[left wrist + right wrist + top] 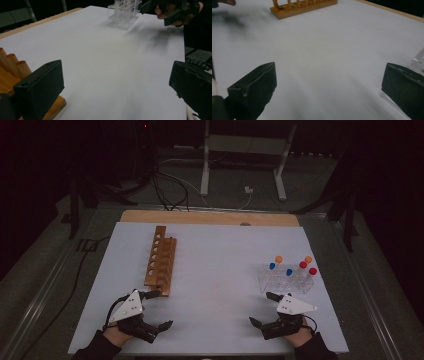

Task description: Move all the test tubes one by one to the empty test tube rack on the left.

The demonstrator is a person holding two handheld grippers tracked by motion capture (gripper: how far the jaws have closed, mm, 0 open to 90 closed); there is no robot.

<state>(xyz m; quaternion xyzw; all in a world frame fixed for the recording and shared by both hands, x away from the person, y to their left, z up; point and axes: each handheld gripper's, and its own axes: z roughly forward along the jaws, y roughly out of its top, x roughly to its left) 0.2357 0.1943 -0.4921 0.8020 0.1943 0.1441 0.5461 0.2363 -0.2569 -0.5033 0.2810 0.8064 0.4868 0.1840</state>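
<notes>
Dark room, cables on the floor behind, and a white table (215,270) with a wooden strip along its far edge. Going left to right: the wooden rack (161,261) sits on the left side, long end pointing away, holes empty as far as I can see. Right by its near end is the left gripper (160,309), jaws spread wide apart and holding nothing, one jaw just beside the rack's corner. The middle of the table is bare. Over on the right, the right gripper (263,309) is also wide open and empty. Just beyond it is the clear plastic rack (286,280) with tubes standing in it, capped orange, blue and red.
</notes>
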